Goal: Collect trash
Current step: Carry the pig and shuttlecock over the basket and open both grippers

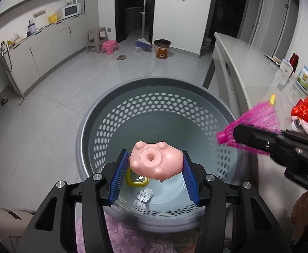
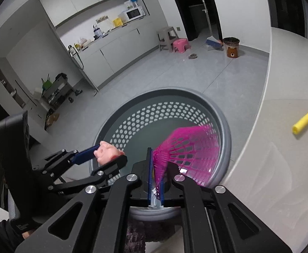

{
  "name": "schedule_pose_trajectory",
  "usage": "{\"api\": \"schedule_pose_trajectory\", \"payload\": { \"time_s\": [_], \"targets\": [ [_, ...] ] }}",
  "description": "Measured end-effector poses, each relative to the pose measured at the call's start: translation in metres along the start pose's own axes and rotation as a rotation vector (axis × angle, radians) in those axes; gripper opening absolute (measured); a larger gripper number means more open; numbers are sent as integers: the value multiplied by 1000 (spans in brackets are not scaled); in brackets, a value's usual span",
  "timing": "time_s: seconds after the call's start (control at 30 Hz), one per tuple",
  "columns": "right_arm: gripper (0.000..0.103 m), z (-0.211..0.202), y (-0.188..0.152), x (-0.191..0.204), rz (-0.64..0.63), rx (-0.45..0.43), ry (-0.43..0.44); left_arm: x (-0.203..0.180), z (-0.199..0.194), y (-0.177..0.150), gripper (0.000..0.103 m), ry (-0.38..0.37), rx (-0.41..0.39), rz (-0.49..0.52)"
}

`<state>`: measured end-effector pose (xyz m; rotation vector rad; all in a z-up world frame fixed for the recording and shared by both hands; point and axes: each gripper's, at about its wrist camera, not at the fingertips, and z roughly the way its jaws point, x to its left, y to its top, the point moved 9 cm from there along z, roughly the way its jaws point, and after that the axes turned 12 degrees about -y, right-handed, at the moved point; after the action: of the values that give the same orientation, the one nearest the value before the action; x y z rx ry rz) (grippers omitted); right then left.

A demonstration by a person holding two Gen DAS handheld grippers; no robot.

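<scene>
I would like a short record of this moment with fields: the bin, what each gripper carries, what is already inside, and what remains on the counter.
bin: grey perforated basket, on the floor below both grippers
left gripper: shut on pink pig toy, above the bin
right gripper: pink shuttlecock between its pads, above the bin
inside bin: crumpled foil, yellow lid
counter: yellow foam dart

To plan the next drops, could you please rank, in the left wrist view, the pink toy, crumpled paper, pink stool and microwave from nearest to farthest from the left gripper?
1. Pink toy, between the left gripper jaws.
2. Crumpled paper, on the bin floor below.
3. Pink stool, across the floor.
4. Microwave, on the far counter.
</scene>
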<state>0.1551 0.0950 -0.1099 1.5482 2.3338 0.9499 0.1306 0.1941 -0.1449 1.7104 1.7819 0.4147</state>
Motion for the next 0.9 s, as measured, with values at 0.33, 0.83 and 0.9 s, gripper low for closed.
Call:
{"api": "schedule_pose_trajectory", "payload": {
  "time_s": [0.33,0.83,0.9],
  "targets": [
    [40,-3,-4,-6,14,-5,-7,11,-5,-2,68,20,-13,-27],
    [46,-12,-8,-10,27,-41,-38,10,-17,-2,73,43,-24,-29],
    [46,-16,-8,-13,32,-52,-50,7,-19,-2,75,43,-28,-23]
  ]
}}
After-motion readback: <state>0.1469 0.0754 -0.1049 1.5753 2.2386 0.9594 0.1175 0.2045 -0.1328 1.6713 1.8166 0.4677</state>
